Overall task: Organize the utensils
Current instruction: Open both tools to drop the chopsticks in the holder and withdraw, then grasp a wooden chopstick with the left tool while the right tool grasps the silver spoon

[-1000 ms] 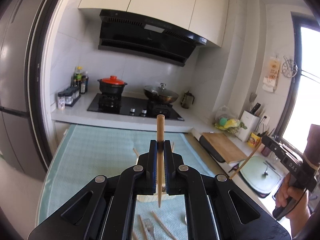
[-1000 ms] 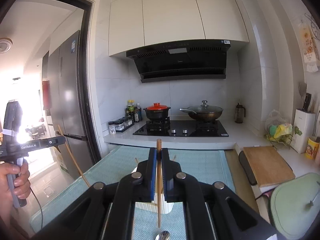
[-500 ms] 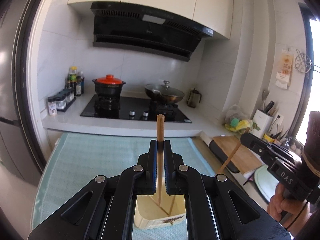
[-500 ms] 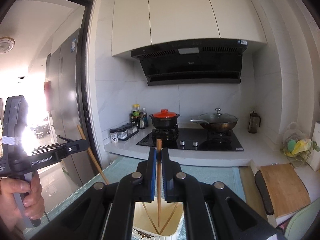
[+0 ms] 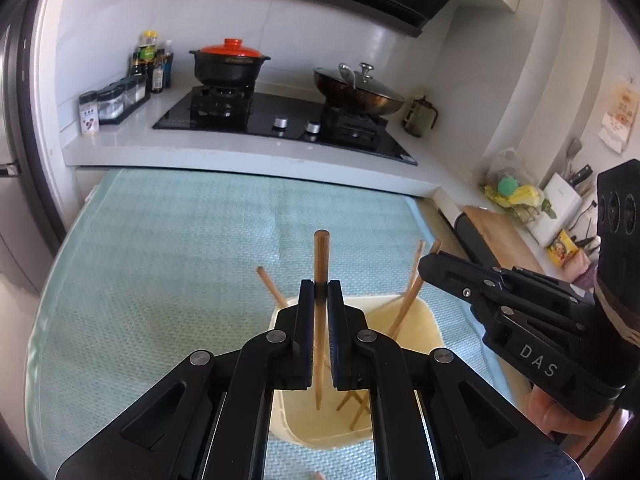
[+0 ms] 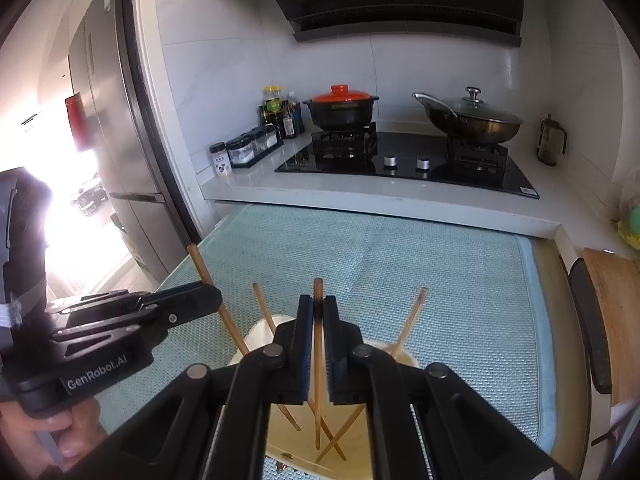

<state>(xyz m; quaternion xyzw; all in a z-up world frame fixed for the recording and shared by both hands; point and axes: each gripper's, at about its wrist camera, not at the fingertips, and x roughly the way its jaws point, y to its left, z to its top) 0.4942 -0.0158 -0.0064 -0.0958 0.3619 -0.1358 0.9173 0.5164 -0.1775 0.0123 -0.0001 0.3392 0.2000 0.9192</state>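
A wooden chopstick [image 5: 320, 316] is clamped upright in the left claw [image 5: 319, 332], its tip over the cream holder [image 5: 430, 330]. Another chopstick [image 6: 318, 360] is gripped likewise by the right claw [image 6: 318, 344], tip inside that holder on the mat-covered surface [image 5: 160, 248].

Wooden chopsticks [image 5: 321, 280], a smooth cream plastic holder [image 5: 430, 330], a textured teal cloth mat [image 5: 160, 264]

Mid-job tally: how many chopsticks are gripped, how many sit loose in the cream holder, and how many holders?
Gripped chopsticks: 2 (left gripper, right gripper)
Loose chopsticks in the cream holder: 2
Cream holder: 1
Total: 5
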